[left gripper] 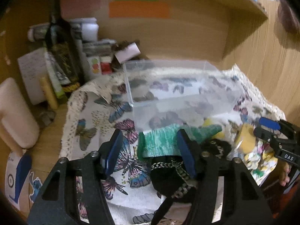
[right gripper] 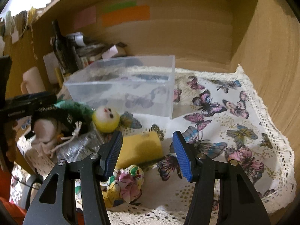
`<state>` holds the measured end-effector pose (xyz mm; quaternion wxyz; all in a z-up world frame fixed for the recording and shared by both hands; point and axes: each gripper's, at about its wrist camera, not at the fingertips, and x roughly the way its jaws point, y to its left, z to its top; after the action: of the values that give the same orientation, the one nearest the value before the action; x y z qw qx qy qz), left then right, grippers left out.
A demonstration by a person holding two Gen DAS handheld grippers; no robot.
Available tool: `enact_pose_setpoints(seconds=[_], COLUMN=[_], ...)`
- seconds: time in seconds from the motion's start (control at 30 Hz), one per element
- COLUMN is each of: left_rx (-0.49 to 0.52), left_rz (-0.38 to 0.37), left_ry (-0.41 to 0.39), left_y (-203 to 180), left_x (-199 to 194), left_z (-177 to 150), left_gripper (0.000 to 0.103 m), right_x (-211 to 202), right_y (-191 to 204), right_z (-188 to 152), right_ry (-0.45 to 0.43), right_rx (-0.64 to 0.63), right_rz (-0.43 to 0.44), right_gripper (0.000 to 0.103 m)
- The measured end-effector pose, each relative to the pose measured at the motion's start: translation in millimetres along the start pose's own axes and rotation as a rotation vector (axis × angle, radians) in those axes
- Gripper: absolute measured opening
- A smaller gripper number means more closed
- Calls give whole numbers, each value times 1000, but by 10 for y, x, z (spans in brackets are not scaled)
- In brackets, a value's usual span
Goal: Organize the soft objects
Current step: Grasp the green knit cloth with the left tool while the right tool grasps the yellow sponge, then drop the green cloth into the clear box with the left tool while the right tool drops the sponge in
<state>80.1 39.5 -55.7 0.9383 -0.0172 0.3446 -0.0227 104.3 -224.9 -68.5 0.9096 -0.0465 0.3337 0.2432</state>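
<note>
I note both grippers spread wide, gripping nothing. My left gripper [left gripper: 150, 150] hangs over the green cloth [left gripper: 161, 142] and black garment [left gripper: 168, 176], just in front of the clear bin [left gripper: 129, 86]. My right gripper [right gripper: 147, 153] hangs over the yellow sponge [right gripper: 138, 150], also before the bin.

Left hand-held gripper [left gripper: 149, 148] jaws wide apart; right hand-held gripper [right gripper: 147, 151] likewise.

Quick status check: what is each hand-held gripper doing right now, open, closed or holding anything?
Left hand-held gripper: open, holding nothing, over the green cloth.
Right hand-held gripper: open, holding nothing, above the yellow sponge.
</note>
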Motion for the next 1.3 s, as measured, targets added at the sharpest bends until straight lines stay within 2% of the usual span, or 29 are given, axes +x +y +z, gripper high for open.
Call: enact_pose_setpoints(seconds=[0.07, 0.17, 0.23, 0.33, 0.37, 0.4, 0.47, 0.5, 0.53, 0.6, 0.9, 1.07, 1.3], left_rx=[43, 54, 45, 20, 15, 16, 22, 23, 32, 47, 80, 82, 50], left_rz=[-10, -13, -42, -86, -101, -121, -152, -155, -150, -133, -66, -35, 2], left_ry=[31, 44, 63, 89, 92, 96, 115, 110, 104, 89, -39, -130, -226], left_y=[-43, -50, -34, 18, 26, 26, 10, -3, -21, -48, -83, -68, 14], left_x=[86, 141, 190, 269, 289, 307, 353, 352, 348, 317, -106, -411, -636], left_z=[-26, -30, -16, -4, -7, -8, -11, -15, -17, -17, 77, 211, 463], left_gripper=[63, 78, 79, 79, 70, 55, 42, 35, 31, 16, 12, 11, 11], right_x=[70, 166, 196, 233, 244, 262, 270, 264, 260, 244, 99, -48, -189], right_y=[9, 34, 33, 24, 30, 34, 65, 82, 98, 126, 30, 0, -15], right_z=[-11, -28, -20, -4, -4, 2, -3, -5, -8, -6, 102, 265, 544], right_ry=[38, 79, 85, 96, 98, 98, 97, 92, 89, 71, -10, -77, -170], right_rx=[-5, -14, -16, -16, -23, -34, -57, -67, -76, -89, -56, -52, -51], right_rz=[38, 60, 61, 77, 83, 87, 97, 99, 101, 85, 30, 10, 4], right_gripper=[52, 54, 65, 66, 66, 66, 66, 61, 58, 55, 51, 51, 51])
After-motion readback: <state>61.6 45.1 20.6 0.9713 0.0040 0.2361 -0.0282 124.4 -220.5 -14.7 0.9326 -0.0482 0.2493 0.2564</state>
